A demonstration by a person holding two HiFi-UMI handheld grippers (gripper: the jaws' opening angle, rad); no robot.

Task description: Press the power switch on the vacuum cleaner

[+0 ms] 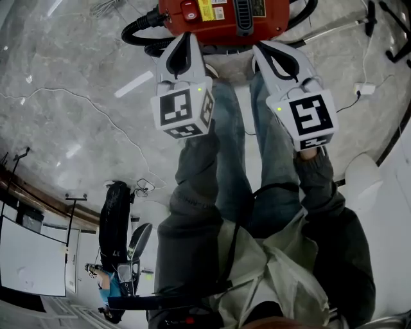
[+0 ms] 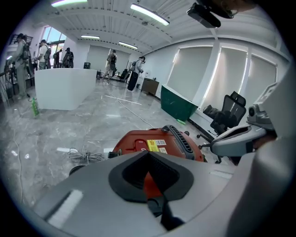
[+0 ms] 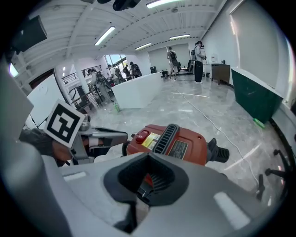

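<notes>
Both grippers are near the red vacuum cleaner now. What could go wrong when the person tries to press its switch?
1. The switch is small and sits right beside a yellow label; the shut left gripper could land on the label instead.
2. The vacuum cleaner stands on a glossy floor; a slanted push might slide it.
3. The hose and a white cable lie on the floor close by; a step could catch them.

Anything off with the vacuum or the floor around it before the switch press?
Nothing stands out. The vacuum cleaner sits upright on the floor, casing intact, black hose attached, red power switch exposed on top. Only a loose cable bundle lies beside it.
</notes>
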